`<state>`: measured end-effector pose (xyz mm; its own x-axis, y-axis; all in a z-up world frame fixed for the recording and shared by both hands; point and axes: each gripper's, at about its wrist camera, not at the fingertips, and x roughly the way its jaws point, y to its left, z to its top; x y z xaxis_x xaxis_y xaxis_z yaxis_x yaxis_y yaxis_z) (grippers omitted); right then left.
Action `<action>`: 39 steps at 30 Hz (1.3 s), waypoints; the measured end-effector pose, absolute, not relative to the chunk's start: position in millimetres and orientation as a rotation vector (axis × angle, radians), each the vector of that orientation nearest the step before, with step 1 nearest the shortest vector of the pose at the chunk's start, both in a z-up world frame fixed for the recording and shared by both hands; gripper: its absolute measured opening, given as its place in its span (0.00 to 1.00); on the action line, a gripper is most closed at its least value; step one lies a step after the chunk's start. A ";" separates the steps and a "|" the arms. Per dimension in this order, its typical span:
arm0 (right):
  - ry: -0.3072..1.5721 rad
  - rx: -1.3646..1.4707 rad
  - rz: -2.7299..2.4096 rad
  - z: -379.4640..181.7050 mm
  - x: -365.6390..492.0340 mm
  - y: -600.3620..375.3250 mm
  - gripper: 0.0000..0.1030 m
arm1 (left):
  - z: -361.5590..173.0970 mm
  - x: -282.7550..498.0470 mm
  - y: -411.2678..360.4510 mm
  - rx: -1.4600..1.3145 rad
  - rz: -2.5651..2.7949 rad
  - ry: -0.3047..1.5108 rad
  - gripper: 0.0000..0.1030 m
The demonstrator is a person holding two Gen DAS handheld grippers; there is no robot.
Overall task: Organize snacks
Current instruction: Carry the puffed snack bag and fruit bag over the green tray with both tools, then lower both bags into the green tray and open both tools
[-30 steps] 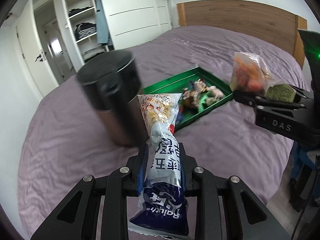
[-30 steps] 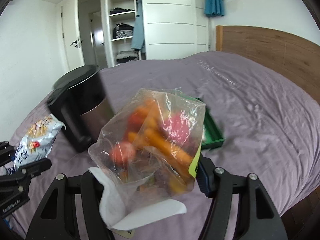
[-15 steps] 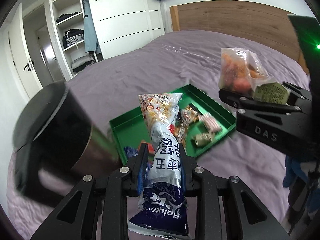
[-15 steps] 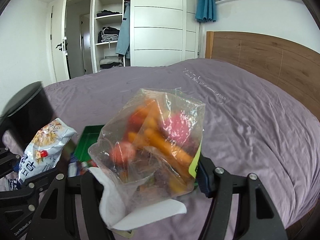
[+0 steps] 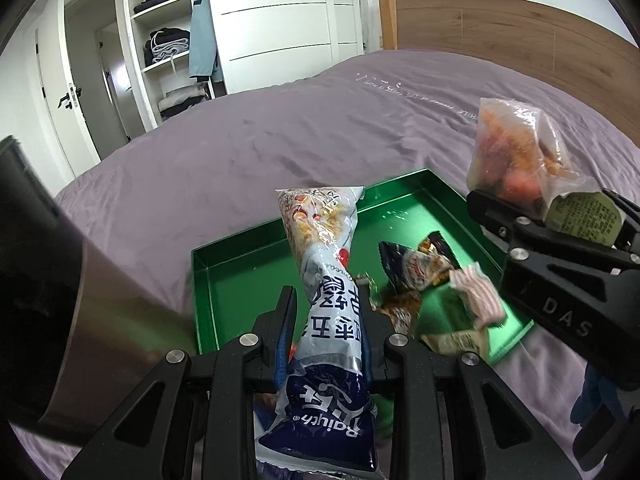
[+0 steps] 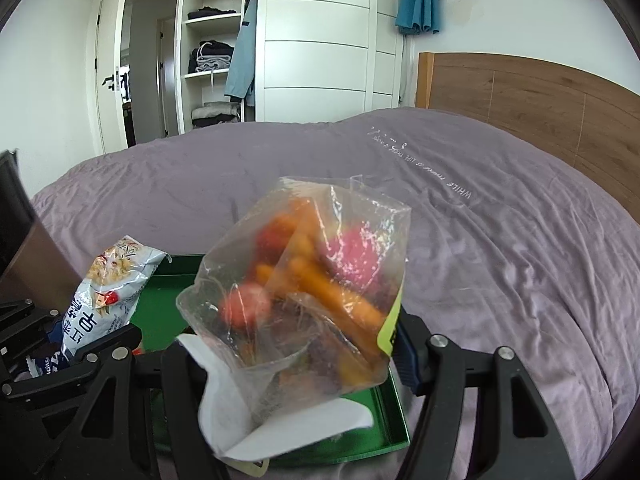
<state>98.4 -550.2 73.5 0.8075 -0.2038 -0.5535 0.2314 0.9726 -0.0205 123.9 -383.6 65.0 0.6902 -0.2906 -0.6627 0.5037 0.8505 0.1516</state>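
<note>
My left gripper (image 5: pixel 326 312) is shut on a white and blue snack packet (image 5: pixel 324 280) that stands up between its fingers, above the near part of a green tray (image 5: pixel 248 276). The tray lies on the purple bed and holds several small wrapped snacks (image 5: pixel 424 268). My right gripper (image 6: pixel 288 344) is shut on a clear bag of orange and red snacks (image 6: pixel 304 276), held over the tray's right side (image 6: pixel 394 408). In the left wrist view the right gripper (image 5: pixel 560 248) and its clear bag (image 5: pixel 516 156) show at the right. In the right wrist view the snack packet (image 6: pixel 108 292) shows at the left.
A dark cylindrical canister (image 5: pixel 44 280) with a metal body stands close at the left of the tray. The purple bedspread (image 5: pixel 320 128) stretches behind, with a wooden headboard (image 5: pixel 520 40) at the right. A white wardrobe (image 5: pixel 256 20) with open shelves stands beyond the bed.
Both grippers have moved right and down over the tray with their bags still held. The canister has slid from the centre to the left edge of both views, and the tray sits nearer.
</note>
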 end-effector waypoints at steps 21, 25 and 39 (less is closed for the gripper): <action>0.676 0.015 -0.213 40.1 156.8 -559.2 1.00 | 45.0 149.8 -412.7 0.376 -0.413 0.662 0.23; 0.690 0.034 -0.218 34.1 159.1 -562.6 1.00 | 41.1 151.0 -413.7 0.380 -0.408 0.676 0.23; 0.698 0.053 -0.219 22.3 161.1 -568.6 1.00 | 31.5 165.6 -415.8 0.374 -0.398 0.707 0.23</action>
